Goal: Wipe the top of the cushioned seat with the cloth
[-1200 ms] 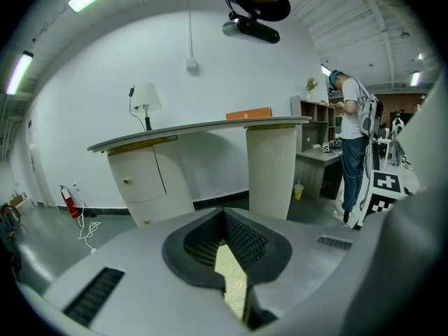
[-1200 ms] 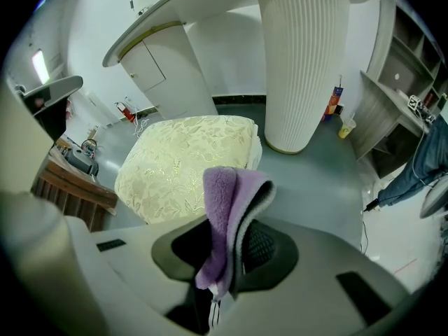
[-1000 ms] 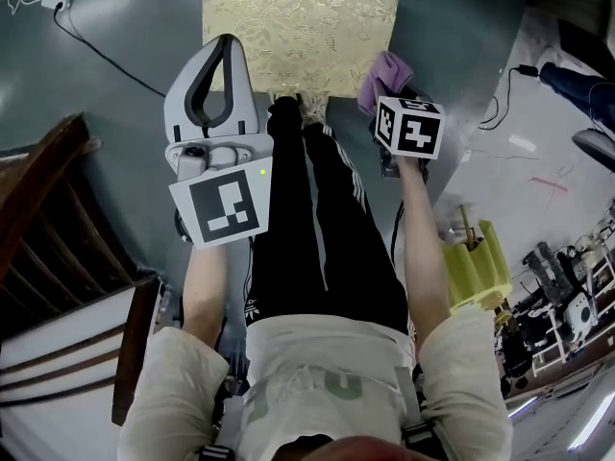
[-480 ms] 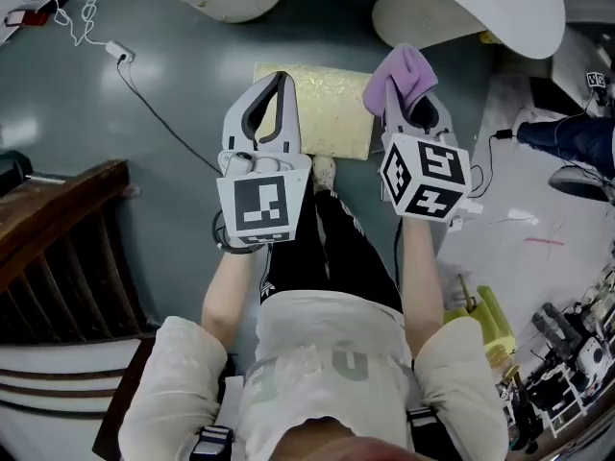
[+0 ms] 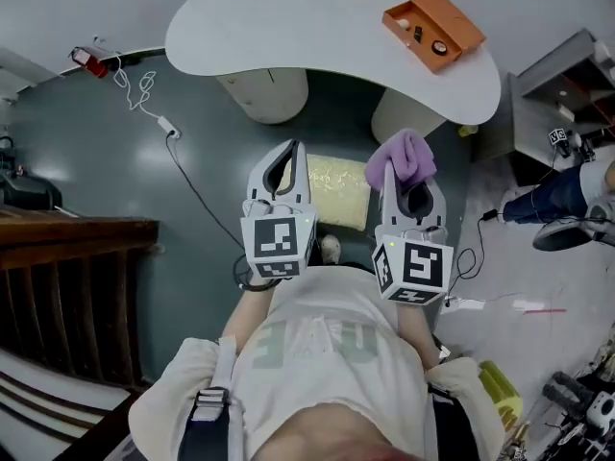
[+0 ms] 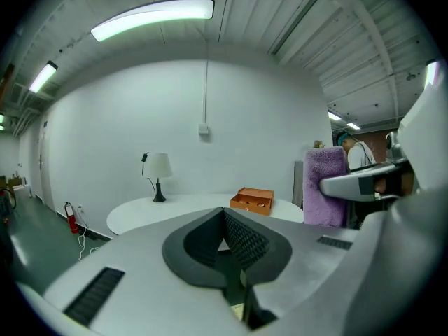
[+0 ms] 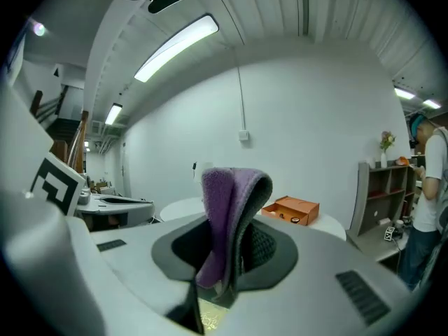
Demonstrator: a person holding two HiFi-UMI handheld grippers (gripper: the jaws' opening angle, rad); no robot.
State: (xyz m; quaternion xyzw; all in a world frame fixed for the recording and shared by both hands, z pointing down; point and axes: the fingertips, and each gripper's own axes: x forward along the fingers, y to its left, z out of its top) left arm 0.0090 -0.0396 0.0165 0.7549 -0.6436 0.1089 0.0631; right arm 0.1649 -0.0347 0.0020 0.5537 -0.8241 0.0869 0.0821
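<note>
Purple fuzzy cloth (image 7: 225, 201), folded over, pinched in right gripper (image 7: 229, 257)

The cushioned seat (image 5: 338, 192) lies on the floor — the left gripper (image 5: 291, 152) held above its left edge, the right gripper (image 5: 410, 173) just off its right side with the cloth (image 5: 402, 154) pinched between its jaws. Behind the seat stands the table (image 5: 288, 27), a box (image 5: 433, 30) on it; a cable (image 5: 192, 176) trails to the seat's left.

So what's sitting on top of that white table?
An open orange box and a small lamp. From the left gripper view, the purple cloth covers the right end of the table.
</note>
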